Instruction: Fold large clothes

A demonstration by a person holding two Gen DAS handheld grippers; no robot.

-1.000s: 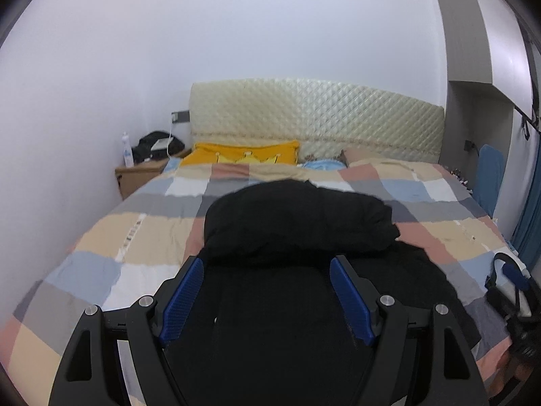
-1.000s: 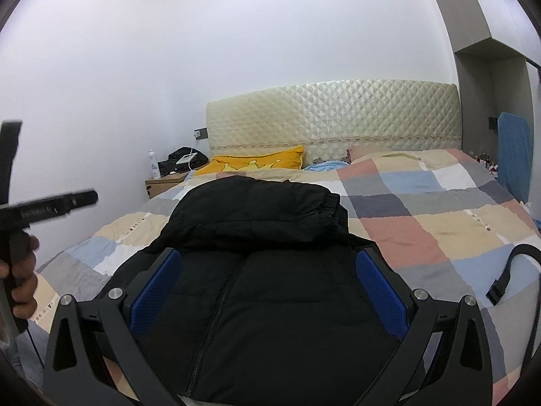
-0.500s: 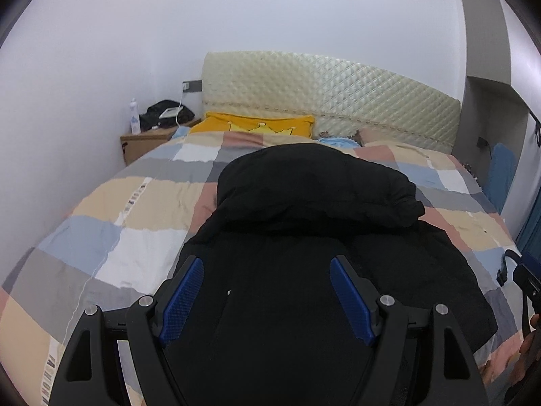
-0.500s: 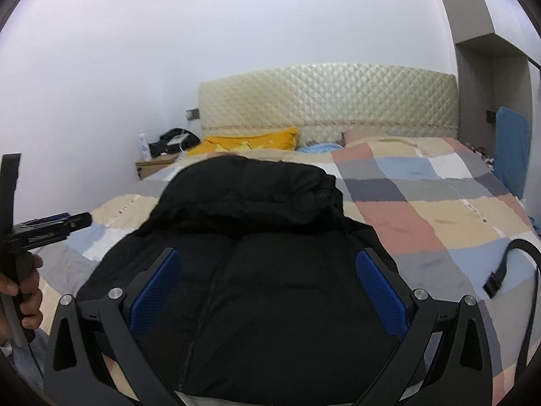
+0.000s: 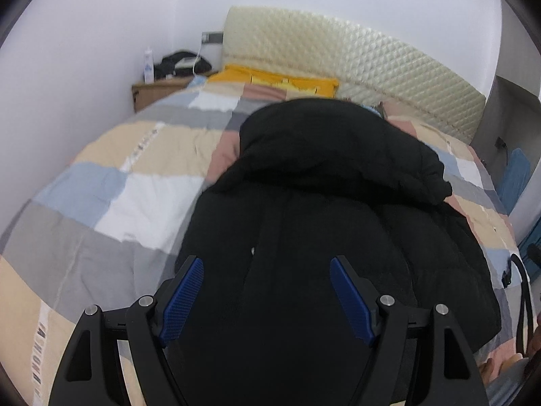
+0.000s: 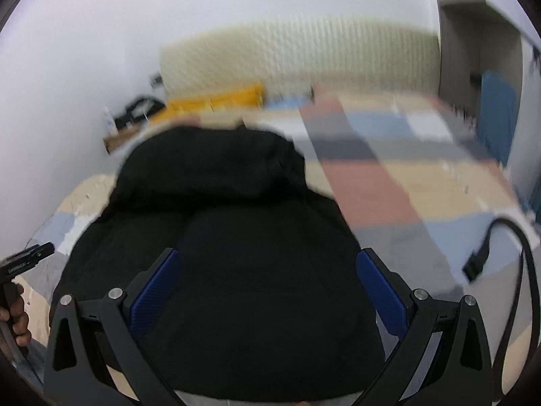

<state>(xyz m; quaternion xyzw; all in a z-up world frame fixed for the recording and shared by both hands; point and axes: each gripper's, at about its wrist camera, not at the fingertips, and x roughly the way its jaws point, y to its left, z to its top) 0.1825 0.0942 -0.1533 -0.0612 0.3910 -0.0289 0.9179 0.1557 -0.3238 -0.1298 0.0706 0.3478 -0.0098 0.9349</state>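
Observation:
A black hooded puffer jacket (image 5: 324, 209) lies front up on the checked bed cover (image 5: 111, 203), hood toward the headboard. It also shows in the right wrist view (image 6: 230, 237), which is blurred. My left gripper (image 5: 267, 297) is open and empty above the jacket's lower left half. My right gripper (image 6: 270, 291) is open and empty above its lower right half. The left hand and its gripper handle (image 6: 20, 264) show at the left edge of the right wrist view.
A quilted cream headboard (image 5: 355, 64) and a yellow pillow (image 5: 280, 81) are at the far end. A wooden nightstand (image 5: 155, 91) with a bottle and a black bag stands left. A black strap (image 6: 507, 253) lies on the bed at the right. A grey wardrobe (image 6: 473, 50) stands right.
Both grippers have moved forward and tilted down toward the jacket, so it fills more of each view. The right wrist view is now blurred by motion. Both stay open.

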